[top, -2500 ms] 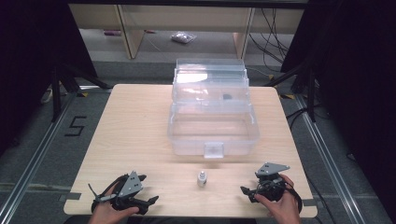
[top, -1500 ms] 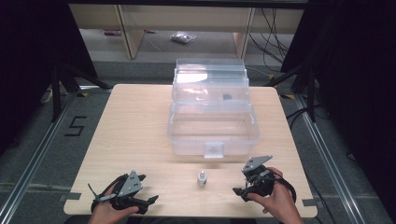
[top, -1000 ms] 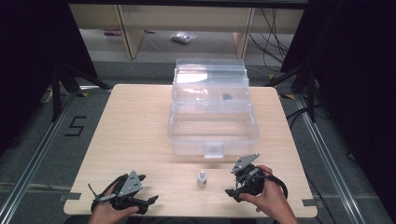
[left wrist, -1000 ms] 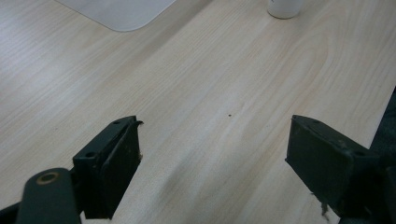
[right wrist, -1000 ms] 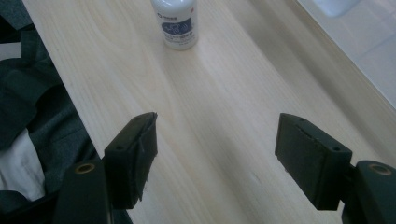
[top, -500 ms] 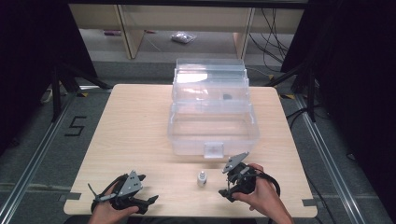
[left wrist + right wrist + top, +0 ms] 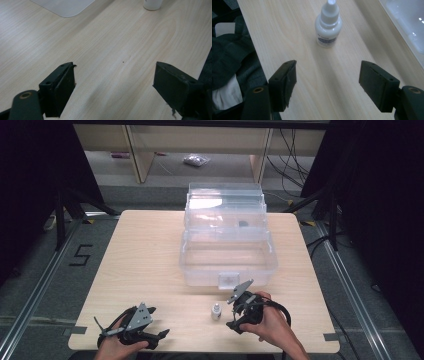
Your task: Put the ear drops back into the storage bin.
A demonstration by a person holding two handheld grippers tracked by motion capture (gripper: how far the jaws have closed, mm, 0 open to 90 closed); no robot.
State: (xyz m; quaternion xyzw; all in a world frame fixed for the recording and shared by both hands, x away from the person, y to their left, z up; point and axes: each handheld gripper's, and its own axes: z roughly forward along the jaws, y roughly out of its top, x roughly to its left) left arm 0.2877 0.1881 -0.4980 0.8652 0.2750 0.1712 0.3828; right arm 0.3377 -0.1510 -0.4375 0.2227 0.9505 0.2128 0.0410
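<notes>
A pale wooden surface [image 7: 150,265] is filling the middle of the high view, with dark floor around it and a shelf unit along the top edge.

You are reaching with your right gripper [image 7: 239,312] toward the bottle [image 7: 216,311], a small white dropper bottle standing upright in the lower middle of the frame, just below the box [image 7: 227,251]. In the right gripper view the bottle [image 7: 328,24] is sitting near the top centre, ahead of the jaws and apart from them; the jaws are standing wide with nothing between them. Your left gripper [image 7: 136,332] is resting at the lower left of the high view, well apart from the bottle, its jaws also wide and empty over bare wood.

As far as the work goes, it looks barely begun: the bottle is not yet gripped, and the grasp and whatever placing goes with it are all remaining.

The box is clear plastic with its lid tipped open toward the back. Its main tub is looking empty. A small dark thing [image 7: 242,224] is showing in the upper part, too small for you to identify.
</notes>
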